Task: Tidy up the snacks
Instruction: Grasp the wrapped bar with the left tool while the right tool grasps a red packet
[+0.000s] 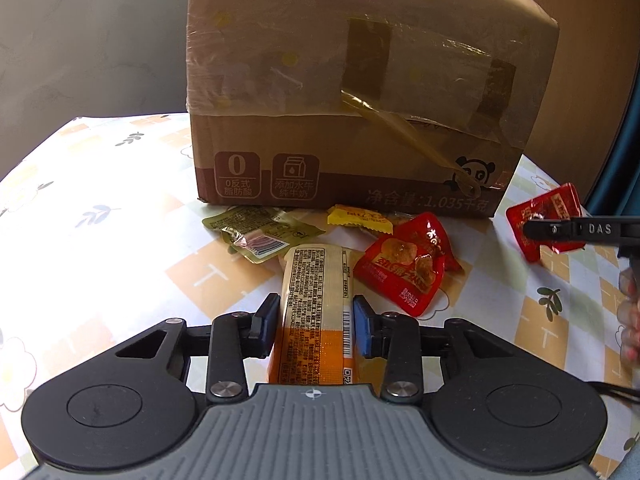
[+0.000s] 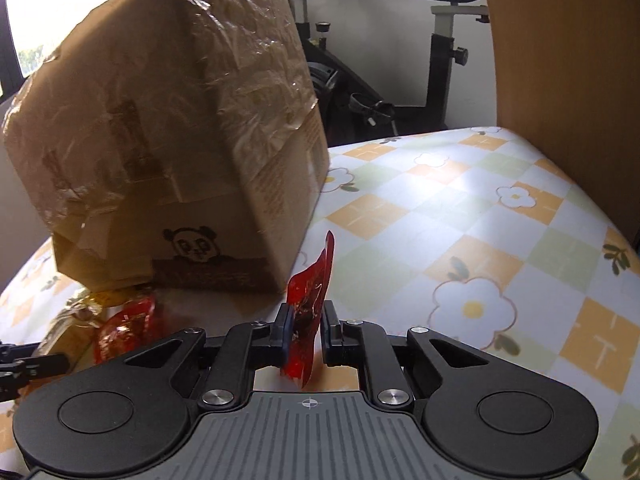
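Left wrist view: the left gripper pinched a long orange-and-cream snack packet between its blue pads, on the tablecloth before the taped cardboard box. Green, yellow and red packets lay along the box's front edge.

Right wrist view: the right gripper clamped a thin red sachet upright, near the box's corner.

Orange-and-cream snack packet lies lengthwise at lower centre; red, yellow and green packets scattered mid-frame before taped cardboard box.
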### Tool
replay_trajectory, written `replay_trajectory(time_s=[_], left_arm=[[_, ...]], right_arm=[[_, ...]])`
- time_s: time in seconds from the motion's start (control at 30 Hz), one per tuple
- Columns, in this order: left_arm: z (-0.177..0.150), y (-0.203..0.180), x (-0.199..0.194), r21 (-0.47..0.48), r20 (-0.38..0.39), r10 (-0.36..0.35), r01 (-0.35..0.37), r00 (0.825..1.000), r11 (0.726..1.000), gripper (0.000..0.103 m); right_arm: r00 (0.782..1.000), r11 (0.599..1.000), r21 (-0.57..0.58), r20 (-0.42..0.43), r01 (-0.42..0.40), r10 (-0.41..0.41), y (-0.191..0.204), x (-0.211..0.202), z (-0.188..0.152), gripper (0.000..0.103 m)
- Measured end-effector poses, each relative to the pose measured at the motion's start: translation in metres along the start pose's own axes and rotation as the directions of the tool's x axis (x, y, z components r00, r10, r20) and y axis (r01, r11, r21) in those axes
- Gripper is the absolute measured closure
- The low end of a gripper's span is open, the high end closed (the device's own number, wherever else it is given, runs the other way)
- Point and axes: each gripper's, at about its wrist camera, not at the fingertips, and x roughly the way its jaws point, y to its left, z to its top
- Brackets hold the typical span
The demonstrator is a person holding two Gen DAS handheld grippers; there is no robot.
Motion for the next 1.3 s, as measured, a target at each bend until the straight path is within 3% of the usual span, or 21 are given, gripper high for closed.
replay_trajectory(time_s=[0.2,0.37,0.63,0.8,0.97,1.13,1.3], left_arm=[[0.001,0.000,0.001,-0.003,-0.014,0.012,-0.012,1.000,1.000,0.062],[0.000,-0.003,0.005,0.000,-0.010,0.031,-0.031,0.999,1.000,0.061],[-0.014,0.009,-0.011,-0.114,0.041,0.037,-0.032,0.998,0.993,0.063],[-0.014,0.019,-0.028,-0.143,0.088,0.037,-0.024,0.995,0.989,0.064],[-0.011,0.023,-0.047,-0.148,0.127,0.021,-0.002,0.992,0.989,0.064],[0.004,0.028,-0.074,-0.142,0.201,0.018,0.011,0.979,0.990,0.064],[0.049,0.026,-0.100,-0.114,0.318,-0.016,0.055,0.948,0.992,0.064]], right_arm=[[0.997,0.996,0.016,-0.012,-0.082,0.083,0.016,-0.003,-0.019,0.090],[0.997,0.996,-0.035,-0.010,-0.081,0.081,0.020,-0.003,-0.022,0.090],[0.996,0.997,0.037,0.062,-0.066,0.064,0.006,-0.010,-0.024,0.090],[0.996,0.996,0.053,0.059,-0.075,0.072,0.003,-0.009,-0.024,0.090],[0.992,0.998,0.044,0.116,-0.052,0.046,0.005,-0.020,-0.026,0.090],[0.984,0.997,0.058,0.172,-0.059,0.048,0.005,-0.044,-0.010,0.090],[0.948,0.998,0.008,0.312,-0.065,0.059,0.012,-0.085,0.042,0.090]])
